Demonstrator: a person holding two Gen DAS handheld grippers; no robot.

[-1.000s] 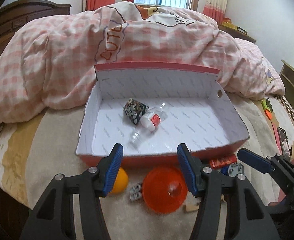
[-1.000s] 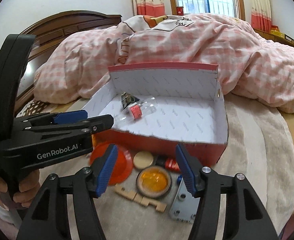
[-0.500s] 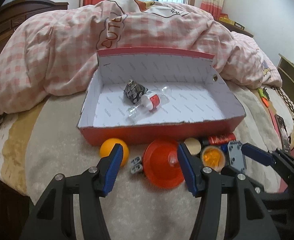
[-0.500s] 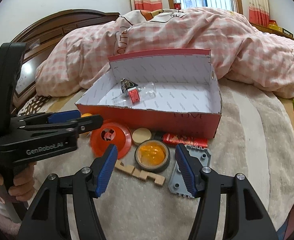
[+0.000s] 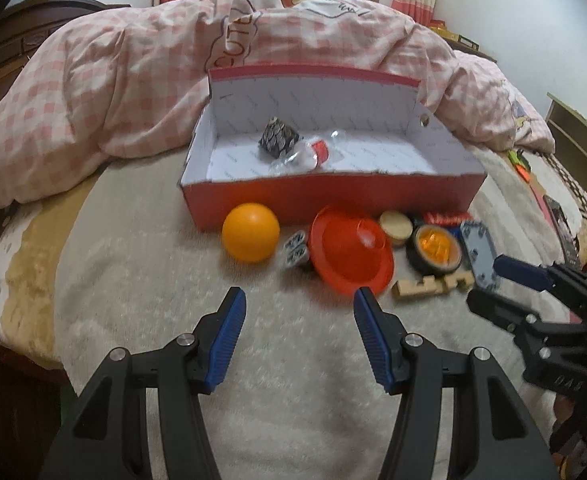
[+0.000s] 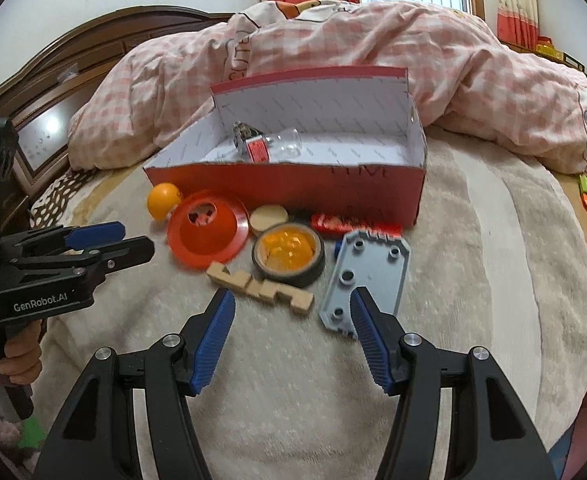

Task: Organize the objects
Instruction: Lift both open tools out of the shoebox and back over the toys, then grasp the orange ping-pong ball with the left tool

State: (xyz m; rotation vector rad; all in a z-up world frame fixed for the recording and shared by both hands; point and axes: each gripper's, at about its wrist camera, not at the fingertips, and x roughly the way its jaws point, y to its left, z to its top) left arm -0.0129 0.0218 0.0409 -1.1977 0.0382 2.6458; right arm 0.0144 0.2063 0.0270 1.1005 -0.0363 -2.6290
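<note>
While two claws (image 5: 299, 308) (image 6: 292, 308) gape — one ball (image 5: 251, 231), one box (image 5: 333, 200)

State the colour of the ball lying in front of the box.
The ball is orange, plain and unpatterned; the left wrist view shows it best.

bare blanket (image 5: 293, 360) near, clutter fronting box (image 5: 333, 196)

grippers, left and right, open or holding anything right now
left gripper: open, nothing between its fingers, above the blanket short of the orange ball.
right gripper: open, holding nothing, near the grey plate.
</note>
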